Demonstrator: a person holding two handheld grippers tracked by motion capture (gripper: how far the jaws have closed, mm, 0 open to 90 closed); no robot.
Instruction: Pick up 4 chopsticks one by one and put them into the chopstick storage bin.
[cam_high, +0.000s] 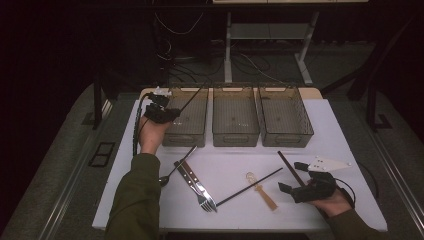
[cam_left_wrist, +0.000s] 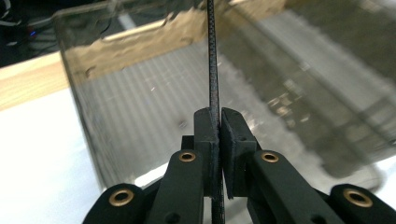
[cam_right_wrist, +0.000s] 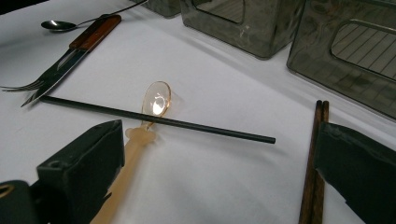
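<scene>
My left gripper (cam_high: 171, 114) is raised at the near left corner of the left grey bin (cam_high: 186, 117). It is shut on a thin black chopstick (cam_high: 192, 99) that slants up and right over that bin. In the left gripper view the jaws (cam_left_wrist: 218, 126) pinch the chopstick (cam_left_wrist: 213, 70) with the bin's floor (cam_left_wrist: 140, 107) behind it. My right gripper (cam_high: 293, 178) rests on the table at the right, open, with nothing between its jaws (cam_right_wrist: 210, 177). Ahead of it lie a second black chopstick (cam_right_wrist: 159, 119), a peach plastic spoon (cam_right_wrist: 156, 100) and a brown chopstick pair (cam_right_wrist: 314, 177).
Three grey see-through bins stand in a row at the table's far side, the middle one (cam_high: 235, 117) and the right one (cam_high: 285, 117) beside the left. A metal spoon (cam_high: 172, 172), a wooden-handled knife (cam_high: 187, 172) and a fork (cam_high: 205, 200) lie front left on the white table (cam_high: 230, 165).
</scene>
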